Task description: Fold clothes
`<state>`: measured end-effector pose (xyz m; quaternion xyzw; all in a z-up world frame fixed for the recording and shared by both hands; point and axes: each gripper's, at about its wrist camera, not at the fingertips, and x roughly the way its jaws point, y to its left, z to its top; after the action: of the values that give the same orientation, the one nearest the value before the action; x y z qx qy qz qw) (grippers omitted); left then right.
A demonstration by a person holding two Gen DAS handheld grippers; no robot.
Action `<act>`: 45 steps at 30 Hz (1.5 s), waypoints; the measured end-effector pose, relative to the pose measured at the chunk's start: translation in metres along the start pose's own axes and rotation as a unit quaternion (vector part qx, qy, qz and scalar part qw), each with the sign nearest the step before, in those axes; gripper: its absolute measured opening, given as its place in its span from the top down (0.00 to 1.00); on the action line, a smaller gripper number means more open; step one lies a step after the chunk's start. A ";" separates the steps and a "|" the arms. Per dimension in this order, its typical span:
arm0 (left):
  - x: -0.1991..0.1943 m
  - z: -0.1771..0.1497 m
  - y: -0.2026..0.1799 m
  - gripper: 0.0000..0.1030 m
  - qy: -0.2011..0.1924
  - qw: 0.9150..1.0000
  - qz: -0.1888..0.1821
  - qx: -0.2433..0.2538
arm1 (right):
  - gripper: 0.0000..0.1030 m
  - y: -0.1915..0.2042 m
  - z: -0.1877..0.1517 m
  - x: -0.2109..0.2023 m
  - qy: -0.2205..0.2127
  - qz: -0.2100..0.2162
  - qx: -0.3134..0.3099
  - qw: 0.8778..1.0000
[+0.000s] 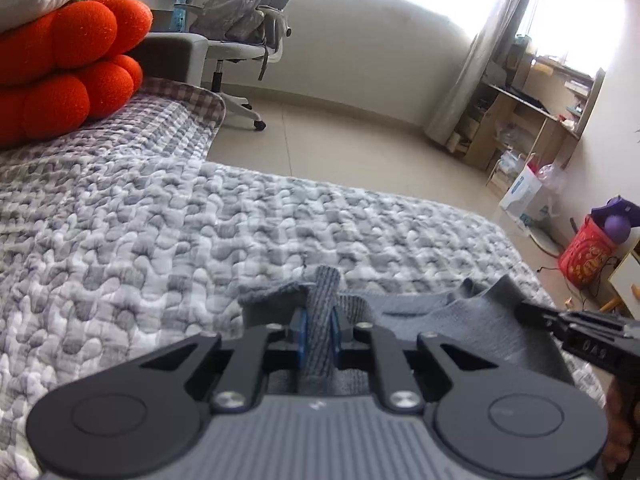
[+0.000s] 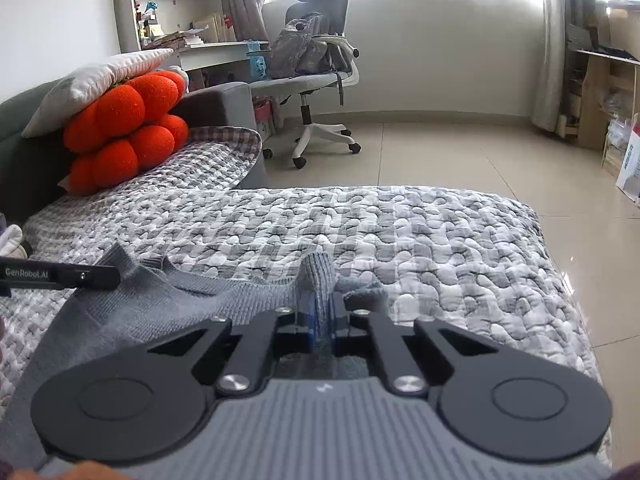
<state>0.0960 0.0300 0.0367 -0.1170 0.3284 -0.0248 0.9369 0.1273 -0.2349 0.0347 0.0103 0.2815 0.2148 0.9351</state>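
Note:
A grey knitted garment (image 1: 432, 320) lies stretched across the near part of a bed covered by a grey-and-white checked quilt (image 1: 160, 240). My left gripper (image 1: 319, 328) is shut on a bunched fold of that garment, which sticks up between the blue pads. In the right wrist view the same garment (image 2: 152, 312) spreads to the left, and my right gripper (image 2: 320, 316) is shut on another pinched fold of it. Each gripper shows in the other's view: the right one (image 1: 532, 312) at the right edge, the left one (image 2: 112, 276) at the left edge.
Orange round cushions (image 2: 128, 128) and a white pillow (image 2: 96, 84) are stacked at the head of the bed. An office chair (image 2: 316, 64) with a bag on it stands on the tiled floor beyond. Shelves and bags (image 1: 532, 128) line the right wall.

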 end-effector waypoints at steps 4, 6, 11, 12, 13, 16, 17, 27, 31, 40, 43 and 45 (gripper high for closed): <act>0.001 0.004 0.003 0.89 -0.009 1.000 -0.010 -0.011 | 0.93 -0.004 0.006 -0.004 -0.021 0.005 0.013 1.000; 0.003 0.006 0.006 0.89 -0.013 1.000 -0.012 -0.019 | 0.93 -0.004 0.007 -0.006 -0.035 0.007 0.016 0.999; 0.014 0.004 0.007 0.89 -0.017 1.000 -0.002 -0.017 | 0.93 -0.005 0.004 0.015 -0.002 -0.008 0.016 1.000; 0.016 0.002 0.006 0.89 -0.016 1.000 0.003 -0.014 | 0.93 -0.004 0.002 0.018 0.007 -0.011 0.013 1.000; 0.018 0.000 0.006 0.89 -0.014 1.000 0.007 -0.010 | 0.92 -0.003 0.001 0.020 0.013 -0.014 0.010 1.000; 0.026 -0.005 0.004 0.86 -0.009 1.000 0.020 0.001 | 0.86 -0.001 0.002 0.019 0.016 -0.015 0.013 1.000; 0.025 -0.006 0.003 0.83 -0.009 1.000 0.023 0.003 | 0.85 -0.002 0.002 0.018 0.016 -0.014 0.015 1.000; -0.018 -0.015 0.008 0.65 -0.051 0.997 0.064 -0.009 | 0.56 0.003 -0.001 -0.040 -0.047 -0.010 0.014 0.999; -0.035 -0.028 -0.009 0.65 -0.045 0.998 0.042 0.001 | 0.56 0.003 -0.011 -0.064 -0.035 0.048 0.026 0.998; -0.053 -0.049 -0.057 0.64 -0.006 0.996 0.050 0.070 | 0.55 0.025 -0.029 -0.081 0.034 0.129 -0.032 0.991; -0.058 -0.056 -0.072 0.64 0.008 0.994 0.056 0.093 | 0.55 0.029 -0.036 -0.080 0.056 0.145 -0.041 0.987; -0.059 -0.061 -0.080 0.63 0.019 0.993 0.057 0.105 | 0.55 0.034 -0.042 -0.071 0.083 0.128 -0.054 0.987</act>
<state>0.0143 -0.0523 0.0458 0.0014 0.3484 -0.0077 0.9373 0.0380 -0.2379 0.0412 -0.0216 0.3422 0.3476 0.8727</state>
